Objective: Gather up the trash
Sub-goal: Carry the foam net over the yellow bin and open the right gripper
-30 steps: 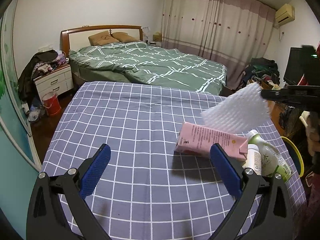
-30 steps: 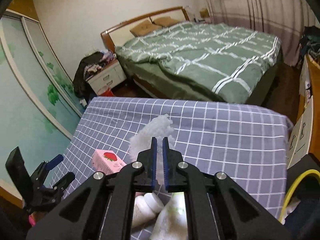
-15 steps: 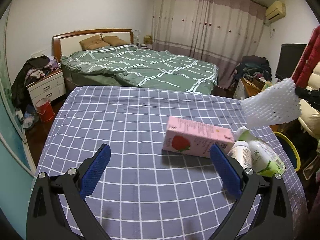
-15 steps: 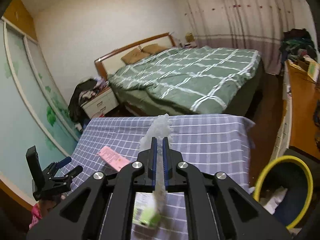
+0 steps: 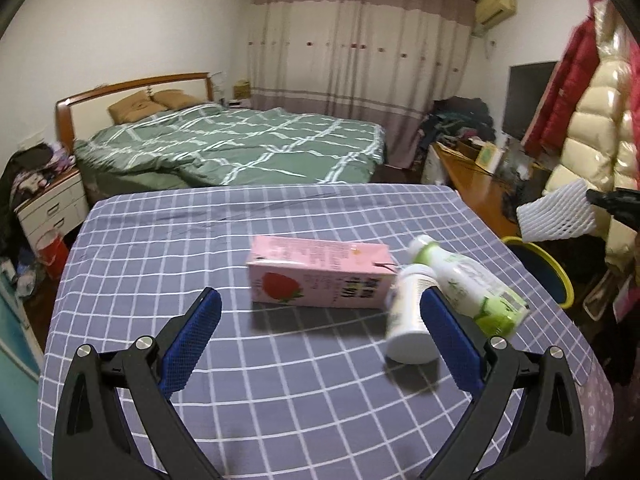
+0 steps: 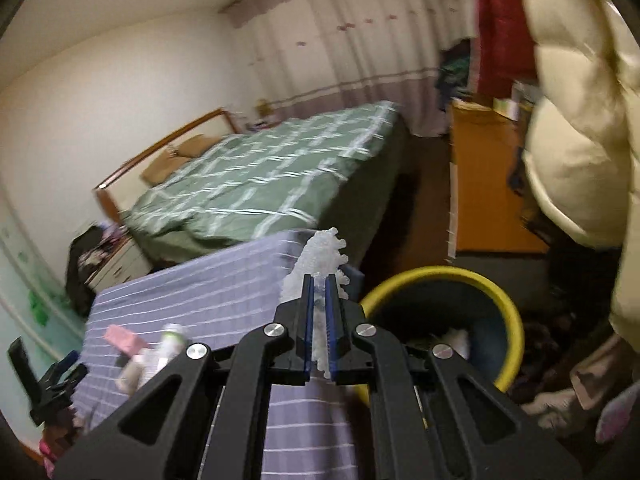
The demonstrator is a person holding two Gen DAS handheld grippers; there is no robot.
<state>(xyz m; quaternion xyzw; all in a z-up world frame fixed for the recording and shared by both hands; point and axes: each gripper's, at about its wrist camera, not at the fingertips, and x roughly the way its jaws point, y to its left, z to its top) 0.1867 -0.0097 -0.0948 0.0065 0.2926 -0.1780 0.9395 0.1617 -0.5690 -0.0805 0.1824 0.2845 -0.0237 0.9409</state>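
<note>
A pink strawberry milk carton (image 5: 320,276) lies on the checked blue tablecloth (image 5: 200,240), with a small white bottle (image 5: 410,312) and a green-and-white bottle (image 5: 468,284) lying beside it. My left gripper (image 5: 320,332) is open and empty just in front of them. My right gripper (image 6: 319,312) is shut on a white foam net (image 6: 320,260), held off the table's right edge next to a yellow-rimmed bin (image 6: 508,308). The foam net (image 5: 556,216) and bin (image 5: 556,268) also show in the left wrist view.
A green bed (image 5: 240,148) stands behind the table. Puffy coats (image 5: 592,128) hang at the right above the bin. A wooden desk (image 5: 476,184) runs along the right wall. A white nightstand (image 5: 48,208) stands at the left. The bin holds some trash (image 6: 456,336).
My right gripper has carried the foam net rightward off the table to beside the bin. My left gripper has moved closer to the carton and bottles.
</note>
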